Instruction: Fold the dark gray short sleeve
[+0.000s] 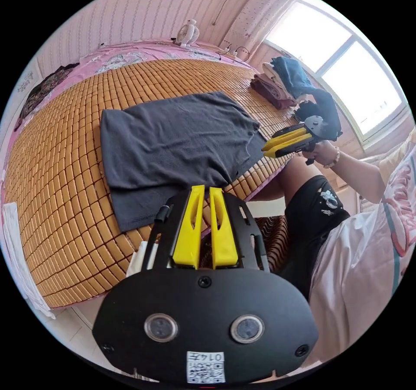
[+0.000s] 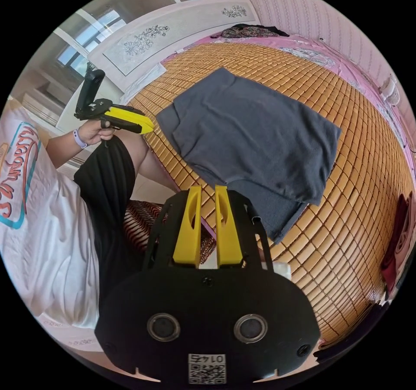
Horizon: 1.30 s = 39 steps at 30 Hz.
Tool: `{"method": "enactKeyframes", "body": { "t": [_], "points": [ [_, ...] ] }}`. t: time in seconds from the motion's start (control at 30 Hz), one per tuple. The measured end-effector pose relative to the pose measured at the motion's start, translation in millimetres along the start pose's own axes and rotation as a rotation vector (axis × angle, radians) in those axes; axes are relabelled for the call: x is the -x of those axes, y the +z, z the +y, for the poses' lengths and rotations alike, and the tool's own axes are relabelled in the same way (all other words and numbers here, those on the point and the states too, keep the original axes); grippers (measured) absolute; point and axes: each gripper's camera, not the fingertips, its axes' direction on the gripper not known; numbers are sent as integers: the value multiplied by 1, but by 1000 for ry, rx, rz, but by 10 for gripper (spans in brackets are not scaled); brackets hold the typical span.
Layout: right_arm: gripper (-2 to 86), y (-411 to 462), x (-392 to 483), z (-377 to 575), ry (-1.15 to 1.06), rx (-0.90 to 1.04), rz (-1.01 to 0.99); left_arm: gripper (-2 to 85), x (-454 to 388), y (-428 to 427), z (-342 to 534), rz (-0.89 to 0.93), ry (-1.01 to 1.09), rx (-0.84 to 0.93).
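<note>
The dark gray short sleeve shirt (image 1: pixel 173 143) lies flat on the bamboo mat (image 1: pixel 56 169) near the bed's front edge, with one layer folded over a lower one that sticks out along one side. My left gripper (image 1: pixel 206 189) hovers just off the shirt's near edge, jaws shut and empty. A hand holds my right gripper (image 1: pixel 265 148) beside the shirt's other end, jaws together, nothing in them. In the right gripper view the shirt (image 2: pixel 251 134) spreads ahead of my right gripper (image 2: pixel 208 187), and the left gripper (image 2: pixel 151 128) points at its far corner.
A stack of folded clothes (image 1: pixel 281 82) sits on the mat by the window. A small fan (image 1: pixel 187 32) and a dark garment (image 1: pixel 43 86) lie at the bed's far side. The person's legs (image 1: pixel 312 216) stand against the bed edge. A headboard (image 2: pixel 173 30) rises behind the mat.
</note>
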Motion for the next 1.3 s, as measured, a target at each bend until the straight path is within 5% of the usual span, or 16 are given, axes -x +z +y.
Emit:
{"method": "enactKeyframes", "body": {
  "t": [0.17, 0.4, 0.87, 1.1, 1.3],
  "points": [
    [5, 22, -10, -78, -23, -41, 77, -9, -38, 32, -39, -42, 43, -77],
    [-3, 74, -37, -207, -38, 64, 181, -10, -74, 99, -37, -38, 74, 33],
    [-7, 151, -70, -323, -320, 594, 262, -10, -96, 98, -4, -22, 106, -13],
    [-9, 127, -108, -324, -193, 477, 246, 3, -107, 93, 11, -6, 98, -13],
    [-4, 15, -134, -206, 4, 77, 100, 71, -147, 64, 35, 5, 237, -137]
  ]
}}
